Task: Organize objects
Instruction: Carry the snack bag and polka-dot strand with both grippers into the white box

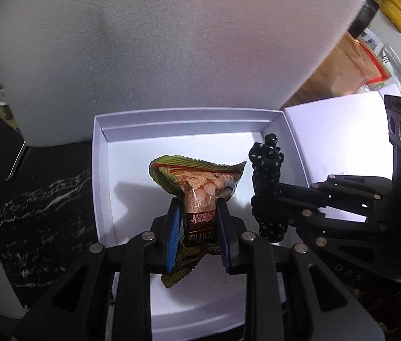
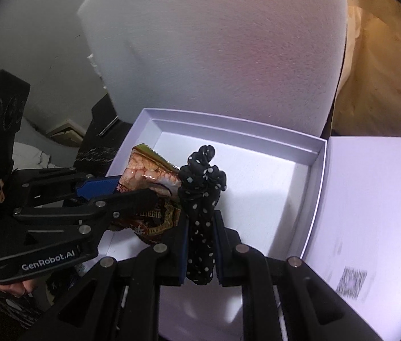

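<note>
My left gripper [image 1: 198, 203] is shut on a green and brown snack packet [image 1: 200, 182] and holds it above the open white box [image 1: 99, 170]. My right gripper [image 2: 200, 217] is shut on a black scrunchie with white dots [image 2: 201, 199], also held over the box [image 2: 312, 199]. In the left wrist view the right gripper [image 1: 271, 199] and the scrunchie [image 1: 267, 170] hang at the box's right side. In the right wrist view the left gripper [image 2: 132, 190] and the packet [image 2: 149, 173] are at the box's left side.
The box lid [image 1: 339, 142] lies open to the right. A large white foam block [image 1: 157, 42] stands behind the box. A phone [image 1: 1, 153] lies on the dark marbled tabletop [image 1: 44, 213] at the left. Cardboard and yellow items [image 1: 399, 8] are at the far right.
</note>
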A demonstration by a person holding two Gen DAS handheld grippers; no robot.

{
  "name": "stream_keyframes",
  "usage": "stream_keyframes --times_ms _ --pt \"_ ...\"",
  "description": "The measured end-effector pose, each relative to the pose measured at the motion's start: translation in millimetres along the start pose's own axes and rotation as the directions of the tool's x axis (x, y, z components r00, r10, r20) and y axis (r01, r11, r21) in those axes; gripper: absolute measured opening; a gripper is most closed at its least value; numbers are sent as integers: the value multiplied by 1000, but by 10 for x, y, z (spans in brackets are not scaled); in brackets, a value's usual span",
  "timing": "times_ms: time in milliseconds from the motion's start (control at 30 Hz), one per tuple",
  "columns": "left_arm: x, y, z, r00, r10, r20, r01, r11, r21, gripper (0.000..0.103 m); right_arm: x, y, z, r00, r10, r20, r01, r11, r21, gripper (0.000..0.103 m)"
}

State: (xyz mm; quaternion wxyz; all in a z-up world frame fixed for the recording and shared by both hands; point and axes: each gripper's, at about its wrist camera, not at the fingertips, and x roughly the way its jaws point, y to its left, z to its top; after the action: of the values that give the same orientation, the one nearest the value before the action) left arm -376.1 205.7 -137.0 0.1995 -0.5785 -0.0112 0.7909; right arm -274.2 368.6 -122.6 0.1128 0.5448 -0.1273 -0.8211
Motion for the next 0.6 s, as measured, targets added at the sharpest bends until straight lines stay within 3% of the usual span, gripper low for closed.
stream_keyframes --times_ms 600 --pt "395 53 254 997 77 -7 -77 997 3 23 309 -200 170 999 -50 -15 50 998 44 16"
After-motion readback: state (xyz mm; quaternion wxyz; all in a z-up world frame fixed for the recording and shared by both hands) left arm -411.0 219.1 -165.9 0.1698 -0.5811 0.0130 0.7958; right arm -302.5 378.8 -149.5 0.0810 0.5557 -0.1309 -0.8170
